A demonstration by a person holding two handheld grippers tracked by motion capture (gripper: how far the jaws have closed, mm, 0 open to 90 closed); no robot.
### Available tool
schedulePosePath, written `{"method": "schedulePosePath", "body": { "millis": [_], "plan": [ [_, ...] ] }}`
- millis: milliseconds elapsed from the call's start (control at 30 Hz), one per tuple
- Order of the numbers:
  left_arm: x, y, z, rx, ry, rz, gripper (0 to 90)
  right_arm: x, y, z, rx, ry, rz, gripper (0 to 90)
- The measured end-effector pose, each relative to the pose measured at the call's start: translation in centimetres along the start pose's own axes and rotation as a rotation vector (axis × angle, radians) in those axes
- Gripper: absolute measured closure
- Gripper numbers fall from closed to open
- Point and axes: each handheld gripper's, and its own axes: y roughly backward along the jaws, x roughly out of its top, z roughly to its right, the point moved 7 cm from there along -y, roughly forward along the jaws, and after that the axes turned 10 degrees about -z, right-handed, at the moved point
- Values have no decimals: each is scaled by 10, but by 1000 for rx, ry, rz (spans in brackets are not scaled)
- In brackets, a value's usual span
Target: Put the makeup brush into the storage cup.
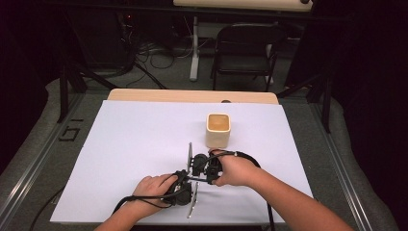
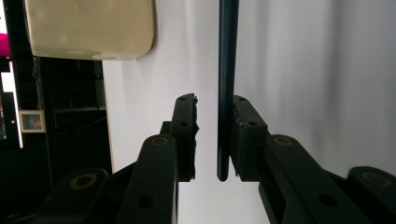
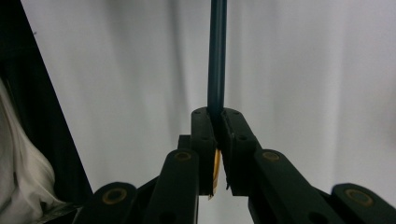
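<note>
Thin dark rod [image 3: 217, 56]: slim, stiff, probably light and slick; held low over the white bench [image 1: 144, 139]. Right tongs [image 3: 218, 116] clamped on one end; left tongs [image 2: 214, 135] narrowed around it, one pad not touching. Best gripped near the ends.

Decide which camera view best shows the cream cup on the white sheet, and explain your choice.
The high view shows it best: the whole cream cup stands upright on the white sheet, beyond both hands, its open top visible. The left gripper view catches part of its side at the upper left edge, turned sideways and cut off. The right gripper view offers nothing to judge it by.
</note>
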Motion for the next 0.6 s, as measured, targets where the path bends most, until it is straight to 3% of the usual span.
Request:
{"method": "schedulePosePath", "body": {
  "millis": [133, 600],
  "plan": [
    [1, 1, 2, -4, -6, 9, 839, 0, 0, 0, 2, 4, 3, 842],
    [1, 2, 3, -15, -5, 10, 848, 0, -1, -1, 3, 11, 3, 842]
  ]
}}
